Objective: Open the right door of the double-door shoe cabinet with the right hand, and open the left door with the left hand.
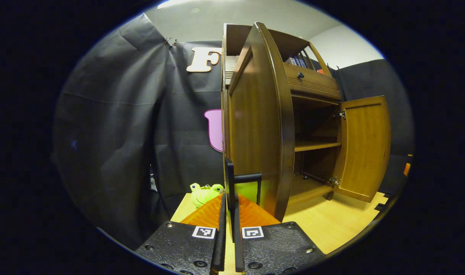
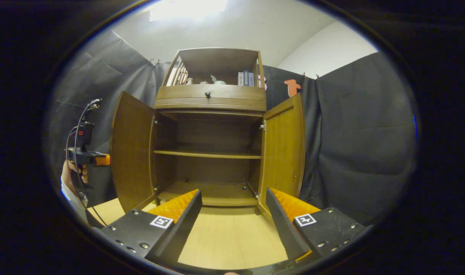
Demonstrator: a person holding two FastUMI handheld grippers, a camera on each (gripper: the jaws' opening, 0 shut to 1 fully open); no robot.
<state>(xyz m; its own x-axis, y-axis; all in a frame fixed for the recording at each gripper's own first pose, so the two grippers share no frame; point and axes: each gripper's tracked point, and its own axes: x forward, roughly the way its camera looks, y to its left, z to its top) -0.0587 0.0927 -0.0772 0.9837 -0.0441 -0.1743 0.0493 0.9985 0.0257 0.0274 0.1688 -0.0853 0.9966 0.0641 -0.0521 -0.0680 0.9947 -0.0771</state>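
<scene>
The shoe cabinet [image 2: 211, 126] is wood with a smooth, satin brown finish, and its left door [image 2: 131, 152] and right door [image 2: 284, 149] catch soft glare. Small metal hinges [image 1: 334, 181] shine at the door edges. The floor [image 2: 228, 236] looks like pale, smooth wood laminate. The booth wall [image 2: 354, 145] is matt, creased cloth. A frog toy [image 1: 203, 193] looks plush.

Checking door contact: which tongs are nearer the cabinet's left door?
Left. The left tongs sit right at the left door, closed on its handle; the right tongs hang back, facing the cabinet's middle.
</scene>
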